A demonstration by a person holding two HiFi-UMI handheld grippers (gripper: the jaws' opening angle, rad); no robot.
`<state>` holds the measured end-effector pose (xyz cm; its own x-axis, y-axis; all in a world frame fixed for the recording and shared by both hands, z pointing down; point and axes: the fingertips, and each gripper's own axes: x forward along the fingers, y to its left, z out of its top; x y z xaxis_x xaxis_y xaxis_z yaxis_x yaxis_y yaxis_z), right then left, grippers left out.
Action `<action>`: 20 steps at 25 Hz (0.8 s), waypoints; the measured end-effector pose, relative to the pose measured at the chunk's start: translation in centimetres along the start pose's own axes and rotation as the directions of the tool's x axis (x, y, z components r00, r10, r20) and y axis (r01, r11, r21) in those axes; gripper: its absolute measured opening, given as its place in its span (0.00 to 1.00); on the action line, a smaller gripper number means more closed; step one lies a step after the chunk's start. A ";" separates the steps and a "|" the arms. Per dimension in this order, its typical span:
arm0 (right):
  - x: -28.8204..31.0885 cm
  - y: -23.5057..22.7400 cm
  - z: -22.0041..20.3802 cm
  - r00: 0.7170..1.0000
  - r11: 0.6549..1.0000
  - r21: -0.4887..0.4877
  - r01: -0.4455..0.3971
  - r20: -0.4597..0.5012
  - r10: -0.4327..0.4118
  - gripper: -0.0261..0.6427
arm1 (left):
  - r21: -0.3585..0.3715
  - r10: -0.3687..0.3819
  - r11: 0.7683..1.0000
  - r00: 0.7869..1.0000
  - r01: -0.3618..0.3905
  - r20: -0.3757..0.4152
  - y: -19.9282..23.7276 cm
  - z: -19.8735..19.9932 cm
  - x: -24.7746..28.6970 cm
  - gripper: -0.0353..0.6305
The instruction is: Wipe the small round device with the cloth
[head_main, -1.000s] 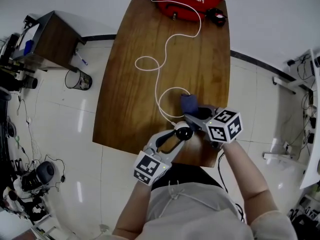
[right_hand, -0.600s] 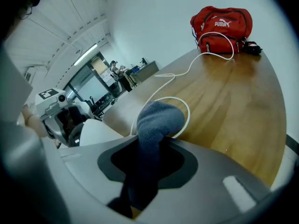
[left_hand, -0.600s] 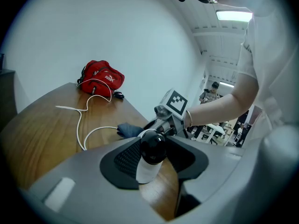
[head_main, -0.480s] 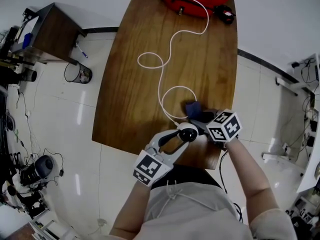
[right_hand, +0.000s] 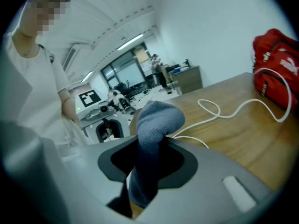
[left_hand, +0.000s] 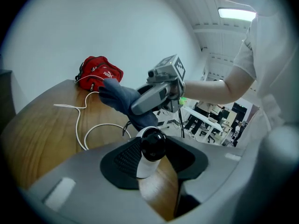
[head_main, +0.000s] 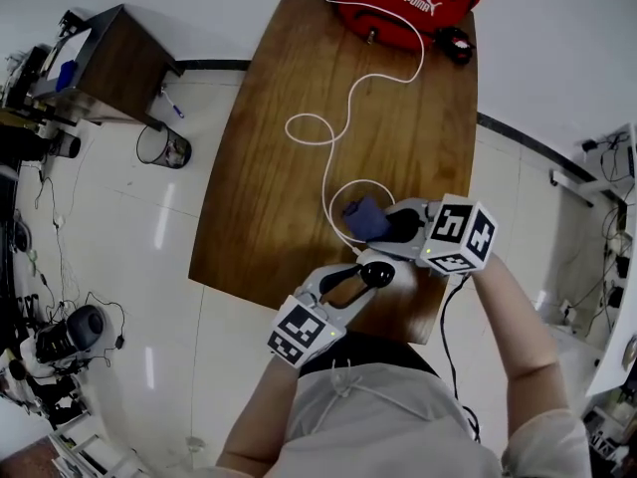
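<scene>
Table (head_main: 269,167) edge: L gripper (head_main: 370,271) fingers (left_hand: 122,161) clamp device (left_hand: 153,146), R gripper (head_main: 384,229) clamps cloth (head_main: 362,217) (cable (left_hand: 103,124) beside).

Bench (head_main: 269,197) is showing smooth, satin wood grain; cloth (head_main: 364,217) is looking soft, fuzzy fabric; small round device (head_main: 376,273) is gleaming glossy black over smooth white plastic.

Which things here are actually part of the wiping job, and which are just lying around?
Part of the job:
small round device, held in the left gripper
blue cloth, held in the right gripper

Just lying about:
white cable and red bag on the table
waste bin and side cabinet beside it
</scene>
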<state>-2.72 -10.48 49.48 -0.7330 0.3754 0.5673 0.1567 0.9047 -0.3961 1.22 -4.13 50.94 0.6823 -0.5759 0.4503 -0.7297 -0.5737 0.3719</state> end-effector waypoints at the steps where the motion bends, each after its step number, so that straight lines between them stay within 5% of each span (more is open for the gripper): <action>1: 0.2 0.6 0.3 0.997 0.997 -0.047 -0.061 -0.048 0.058 0.21 | -0.003 -0.005 1.000 1.000 0.005 -0.003 0.0 0.1 0.0 0.30; 6: 1.3 2.5 -1.0 0.918 0.950 -0.033 -0.309 -0.271 0.290 0.21 | 0.021 -0.005 1.000 1.000 0.006 -0.016 0.0 0.2 0.1 0.30; 12: 3.8 1.2 -3.1 0.878 0.931 0.050 -0.360 -0.319 0.357 0.21 | 0.015 0.006 1.000 0.999 -0.005 -0.042 0.2 -0.9 -0.5 0.35; 20: 6.0 -0.4 -6.9 0.838 0.913 0.013 -0.407 -0.393 0.379 0.21 | -0.016 -0.017 1.000 1.000 0.016 -0.020 -0.2 -1.3 -0.1 0.40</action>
<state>-2.58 -7.17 58.04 -0.2942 0.7364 0.6092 0.4326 0.6710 -0.6022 1.23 -3.26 51.86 0.6934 -0.5545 0.4602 -0.7191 -0.5736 0.3924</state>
